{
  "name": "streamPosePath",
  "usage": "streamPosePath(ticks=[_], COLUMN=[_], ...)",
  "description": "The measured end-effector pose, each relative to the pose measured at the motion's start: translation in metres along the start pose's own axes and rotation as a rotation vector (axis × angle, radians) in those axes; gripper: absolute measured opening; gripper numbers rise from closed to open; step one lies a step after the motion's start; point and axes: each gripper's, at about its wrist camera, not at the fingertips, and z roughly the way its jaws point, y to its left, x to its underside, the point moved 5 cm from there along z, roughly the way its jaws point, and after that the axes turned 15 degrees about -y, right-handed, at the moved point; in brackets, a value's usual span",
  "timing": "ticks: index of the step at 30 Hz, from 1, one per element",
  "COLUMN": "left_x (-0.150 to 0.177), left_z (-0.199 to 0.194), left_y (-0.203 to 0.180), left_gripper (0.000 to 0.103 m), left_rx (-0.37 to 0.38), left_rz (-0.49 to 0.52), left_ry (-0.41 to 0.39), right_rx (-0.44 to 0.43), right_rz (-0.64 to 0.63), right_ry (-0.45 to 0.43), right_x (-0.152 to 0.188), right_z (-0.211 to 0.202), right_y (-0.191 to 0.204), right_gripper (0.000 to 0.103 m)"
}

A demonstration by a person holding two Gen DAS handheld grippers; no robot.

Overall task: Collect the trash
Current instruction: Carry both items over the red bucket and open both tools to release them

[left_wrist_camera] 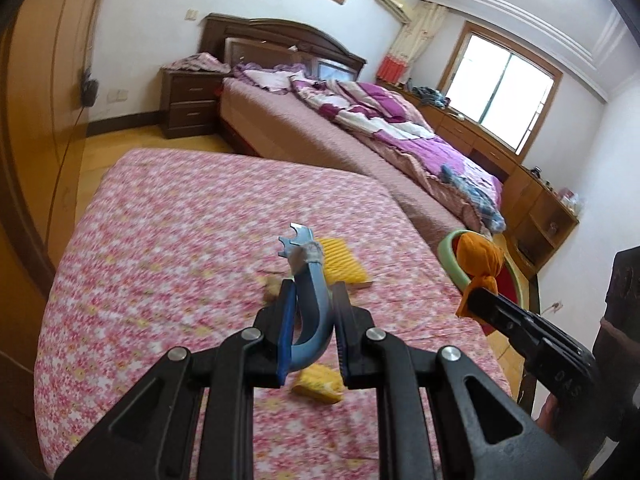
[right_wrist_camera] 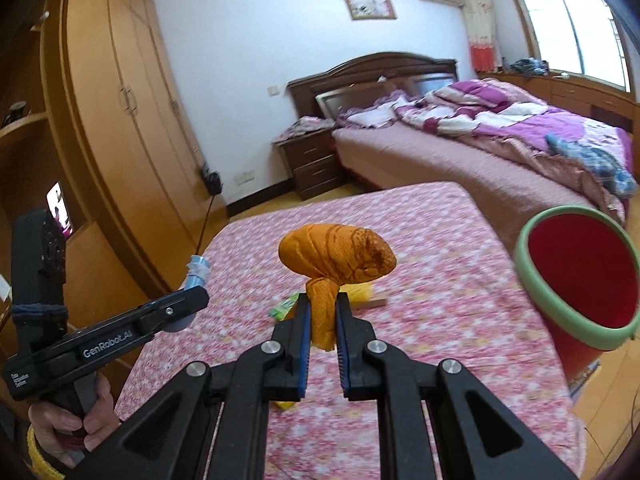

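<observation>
Both grippers loaded, red bin waiting off the table's right edge.

The right gripper (right_wrist_camera: 322, 320) pinches the knotted orange cloth bundle (right_wrist_camera: 338, 258) by its tail; the left gripper (left_wrist_camera: 312, 308) clamps a curved blue tube (left_wrist_camera: 310, 300). Swing each right, clear of the green-rimmed bin (right_wrist_camera: 532, 280) lip, release above its mouth; open air lies between floral-covered table (right_wrist_camera: 440, 300) and bin.

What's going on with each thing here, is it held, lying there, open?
Left gripper: shut on the blue curved tool.
Blue curved tool: held above the floral table.
Right gripper: shut on the orange knotted bundle.
Orange knotted bundle: held aloft by its tail.
Red bin: open, beside the table.
Yellow comb: lying on the table.
</observation>
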Motion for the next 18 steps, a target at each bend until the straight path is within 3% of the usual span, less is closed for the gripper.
streamPosePath(ticks=[18], left_x=[-0.004], left_z=[0.058], left_y=[-0.127], left_gripper=[0.018], left_rx=[0.187], left_rz=[0.171], left_ry=[0.047], right_rx=[0.284], right_rz=[0.054], right_ry=[-0.133], right_x=[-0.029], right_z=[-0.063], right_y=[-0.109], right_gripper=[0.013])
